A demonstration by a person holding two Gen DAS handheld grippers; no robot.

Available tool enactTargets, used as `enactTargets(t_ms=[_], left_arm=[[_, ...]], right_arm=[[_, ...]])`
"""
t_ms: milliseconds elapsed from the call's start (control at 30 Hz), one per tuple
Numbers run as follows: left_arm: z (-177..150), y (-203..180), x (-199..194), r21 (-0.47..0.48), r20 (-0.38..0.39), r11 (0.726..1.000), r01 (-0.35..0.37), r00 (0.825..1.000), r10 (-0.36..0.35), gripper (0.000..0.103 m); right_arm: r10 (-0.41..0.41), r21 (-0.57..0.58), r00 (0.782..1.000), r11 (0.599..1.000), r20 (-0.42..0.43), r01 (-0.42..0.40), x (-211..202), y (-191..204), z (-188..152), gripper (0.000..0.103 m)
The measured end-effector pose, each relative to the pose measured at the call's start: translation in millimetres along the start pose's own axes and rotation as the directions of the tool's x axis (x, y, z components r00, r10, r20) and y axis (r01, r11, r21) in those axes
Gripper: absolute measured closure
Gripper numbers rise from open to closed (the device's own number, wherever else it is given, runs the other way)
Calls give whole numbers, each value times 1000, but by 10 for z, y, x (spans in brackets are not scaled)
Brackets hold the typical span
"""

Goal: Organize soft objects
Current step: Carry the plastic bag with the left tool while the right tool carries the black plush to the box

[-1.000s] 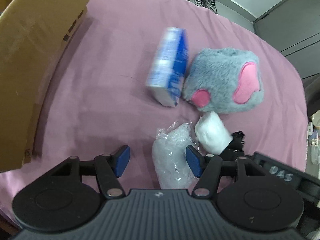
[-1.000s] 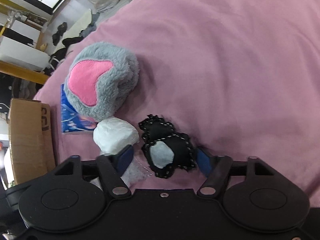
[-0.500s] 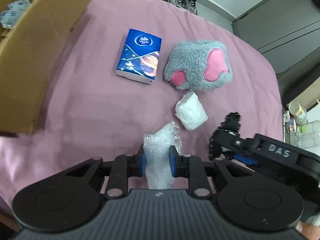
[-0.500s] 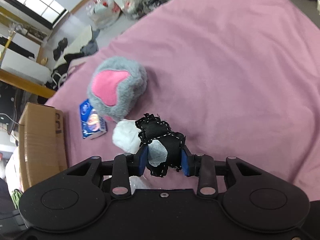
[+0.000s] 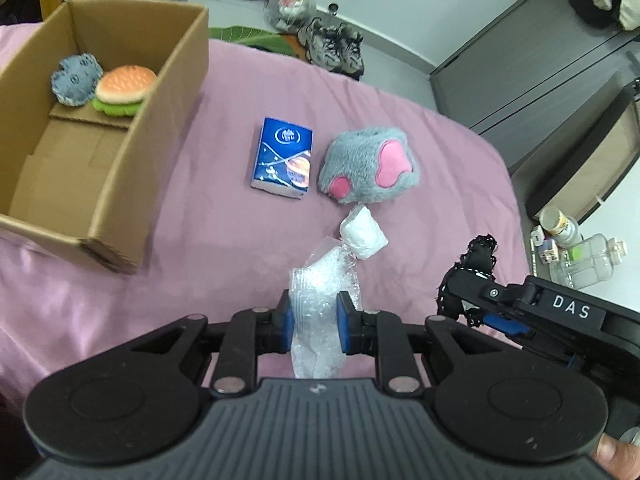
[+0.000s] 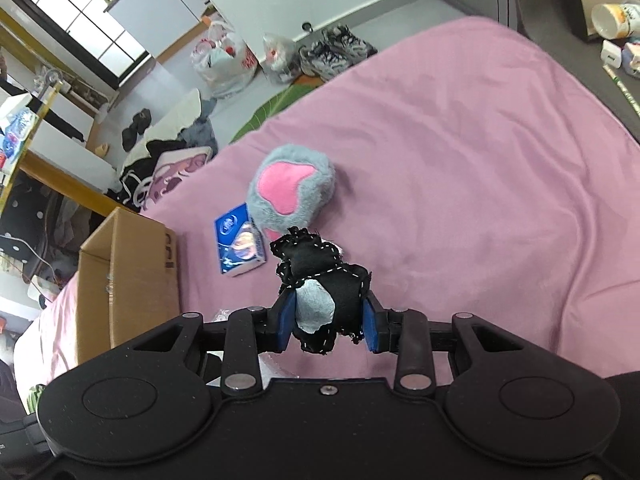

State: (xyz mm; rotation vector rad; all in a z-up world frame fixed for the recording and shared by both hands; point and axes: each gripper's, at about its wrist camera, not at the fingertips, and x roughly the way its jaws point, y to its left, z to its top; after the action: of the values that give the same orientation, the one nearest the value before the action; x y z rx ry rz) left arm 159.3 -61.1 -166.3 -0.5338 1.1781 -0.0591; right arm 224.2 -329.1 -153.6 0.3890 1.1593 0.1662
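1. We see the pink bed cover point(image 5: 224, 240) carrying everything; "desk" does not fit, so we call it the bed.
2. The cardboard box point(image 5: 120, 184) stands open at the bed's left edge in the left wrist view, near the far left corner.
3. Inside the box, against its far wall, lie a toy hamburger point(image 5: 124, 88) and a blue denim piece point(image 5: 74, 80), touching each other.
4. The grey plush paw point(image 5: 370, 170) with pink pads lies around the middle of the bed, toward its far edge.
5. The blue tissue pack point(image 5: 282, 158) lies flat just beside the paw, on the box side, with a slight gap between them.
6. Our left gripper point(image 5: 312, 326) has its blue pads pressed into a clear bubble-wrap bag point(image 5: 320, 292), squeezing it between them; the bag is lifted over the near part of the bed.
7. Our right gripper point(image 6: 326, 322) is closed narrowly around a black stitched fabric piece point(image 6: 320, 276) with a pale grey patch, held above the bed; in the left wrist view it sits toward the right edge.
8. The white wad point(image 5: 362, 230) rests on the bed just in front of the paw, touching or nearly touching the tip of the bubble-wrap bag; we cannot tell which.
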Motion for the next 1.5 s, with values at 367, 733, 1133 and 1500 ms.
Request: enactTargets(t_ms=[367,733,1133,1500], left_arm=[[17,213,-439,-2,69,999,34,997,-34,83],[251,468,-759,-13,140,999,36,990,-33,83],[613,862,-914,-40,175,999,-16,984,23,83],[916,1281,-830,-88,159,994,-66,984,79,83]], right_arm=[[24,-12,997,1000,75,-23,-232,306,-51,69],[43,-50,993,998,110,-37,-262,677,-90,69],[109,-63,993,992,52,-106,-7,1121,-82,69],[116,-112,993,987,-6,-116,288,1569,-100,68]])
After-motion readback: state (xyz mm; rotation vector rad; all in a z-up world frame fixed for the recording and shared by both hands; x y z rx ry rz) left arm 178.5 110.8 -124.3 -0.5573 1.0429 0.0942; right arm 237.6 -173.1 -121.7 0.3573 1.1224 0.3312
